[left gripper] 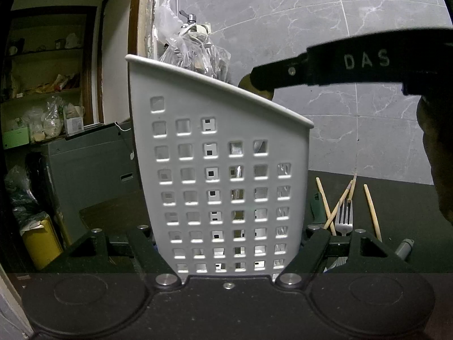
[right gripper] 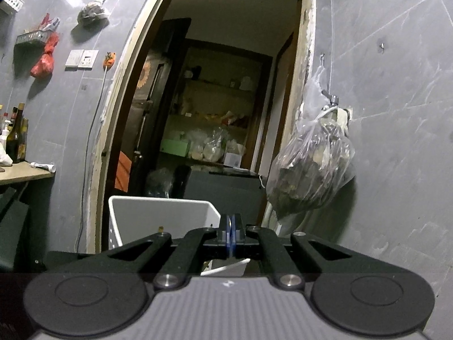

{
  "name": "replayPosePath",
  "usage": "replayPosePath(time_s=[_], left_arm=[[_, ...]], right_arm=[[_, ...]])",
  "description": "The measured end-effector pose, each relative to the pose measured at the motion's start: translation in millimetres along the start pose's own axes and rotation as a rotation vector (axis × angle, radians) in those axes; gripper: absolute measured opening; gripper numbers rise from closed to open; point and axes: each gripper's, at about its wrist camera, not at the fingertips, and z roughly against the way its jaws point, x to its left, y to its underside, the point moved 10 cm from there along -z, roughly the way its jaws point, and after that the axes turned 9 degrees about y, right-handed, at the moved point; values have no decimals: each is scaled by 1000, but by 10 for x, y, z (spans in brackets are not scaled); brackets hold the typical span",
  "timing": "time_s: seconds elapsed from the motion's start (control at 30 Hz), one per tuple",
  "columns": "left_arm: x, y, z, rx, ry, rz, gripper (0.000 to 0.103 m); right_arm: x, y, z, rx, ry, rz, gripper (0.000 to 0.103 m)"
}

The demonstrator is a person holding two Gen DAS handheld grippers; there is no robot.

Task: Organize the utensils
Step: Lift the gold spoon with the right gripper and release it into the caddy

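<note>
A white perforated utensil holder (left gripper: 215, 147) stands upright on the dark counter (left gripper: 396, 198), and my left gripper (left gripper: 229, 232) is shut on its lower sides. Through the holes I see metal utensils inside. Loose on the counter to its right lie wooden chopsticks (left gripper: 325, 206), a metal fork (left gripper: 344, 218) and a grey handle (left gripper: 403, 248). My right gripper (left gripper: 260, 76) reaches in from the right above the holder's low rim; a brownish thing (left gripper: 246, 83) shows at its tip. In the right wrist view the right gripper (right gripper: 232, 226) is shut, blue pads together, over the holder's open top (right gripper: 158, 215).
A grey marble wall (left gripper: 339, 42) stands behind the counter. A clear plastic bag (right gripper: 311, 170) hangs from a tap on the wall beside the doorway (right gripper: 220, 113). Bottles (right gripper: 17, 138) stand on a side table at the far left. A yellow bin (left gripper: 42, 243) sits on the floor.
</note>
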Motion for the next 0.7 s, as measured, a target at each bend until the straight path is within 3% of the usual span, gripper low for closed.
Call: replayPosePath(time_s=[0.7], left_arm=[[1,0,-2,-1,-1,0,76]], right_arm=[[13,171,-84,67,-18,-2,3]])
